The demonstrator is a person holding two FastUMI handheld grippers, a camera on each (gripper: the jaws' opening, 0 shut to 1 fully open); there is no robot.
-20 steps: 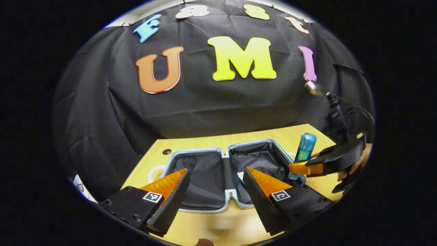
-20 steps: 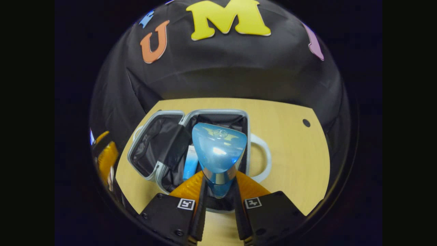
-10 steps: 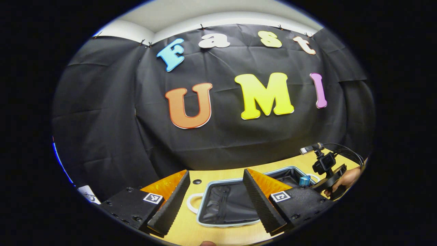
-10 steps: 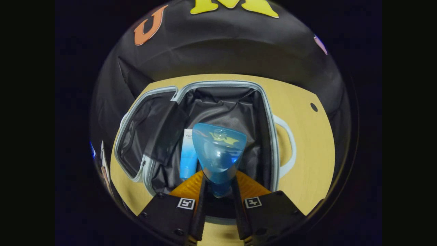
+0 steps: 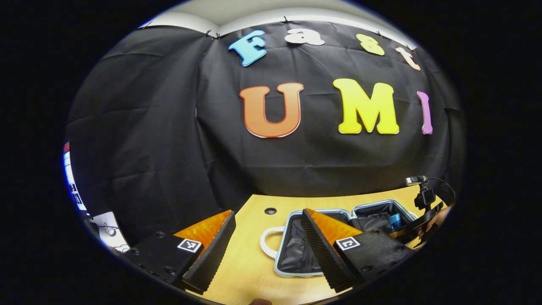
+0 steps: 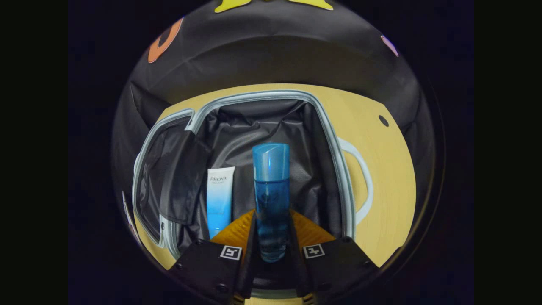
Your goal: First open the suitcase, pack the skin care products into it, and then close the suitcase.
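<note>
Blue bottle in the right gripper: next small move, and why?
Probably ease the blue bottle down the last bit and open the right gripper. Its fingers are shut on the bottle, which lies lengthwise over the open suitcase lining, beside the white-and-blue tube already inside. I cannot tell if the bottle touches the lining yet. The left gripper is open, off to the side.

Open black-lined suitcase (image 6: 271,95) holds a white-blue tube (image 6: 219,195) beside a blue bottle (image 6: 271,199).
</note>
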